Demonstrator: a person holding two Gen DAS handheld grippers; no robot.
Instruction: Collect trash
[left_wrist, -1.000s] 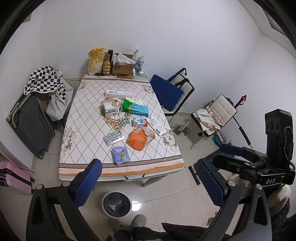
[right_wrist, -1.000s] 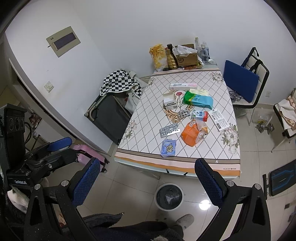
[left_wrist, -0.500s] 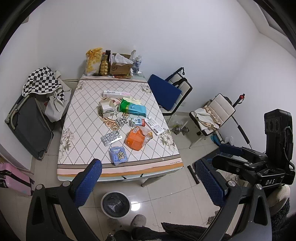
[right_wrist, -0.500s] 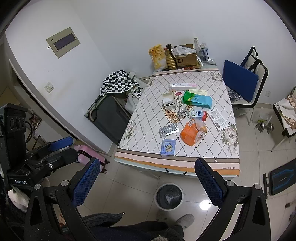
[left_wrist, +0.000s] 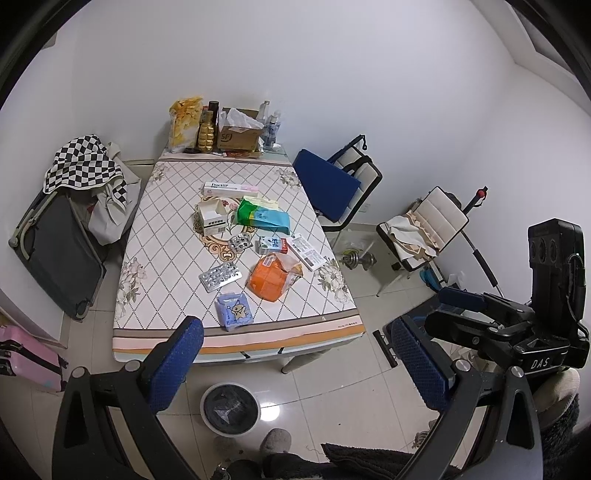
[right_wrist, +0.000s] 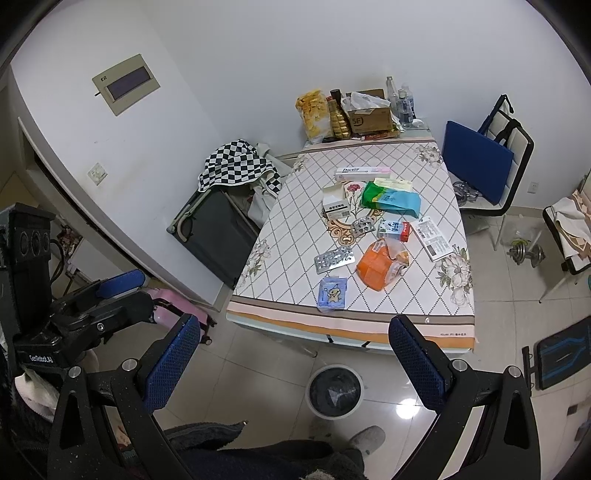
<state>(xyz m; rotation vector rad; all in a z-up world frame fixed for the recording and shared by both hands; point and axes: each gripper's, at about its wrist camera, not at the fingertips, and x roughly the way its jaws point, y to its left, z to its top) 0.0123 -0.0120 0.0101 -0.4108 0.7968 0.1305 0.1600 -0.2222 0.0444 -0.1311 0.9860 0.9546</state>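
The trash lies scattered over the middle of the table (left_wrist: 155, 236): a blue packet (left_wrist: 235, 311) nearest the front edge, an orange bag (left_wrist: 271, 278), a pill sheet (left_wrist: 220, 277), a green pouch (left_wrist: 261, 217) and small boxes, all well within reach from the front. The bin (left_wrist: 229, 408) stands on the floor just before the table (probably so items drop straight in); its dark liner looks empty. Left gripper (left_wrist: 295, 363) and right gripper (right_wrist: 293, 362) both hang wide open above the floor, holding nothing.
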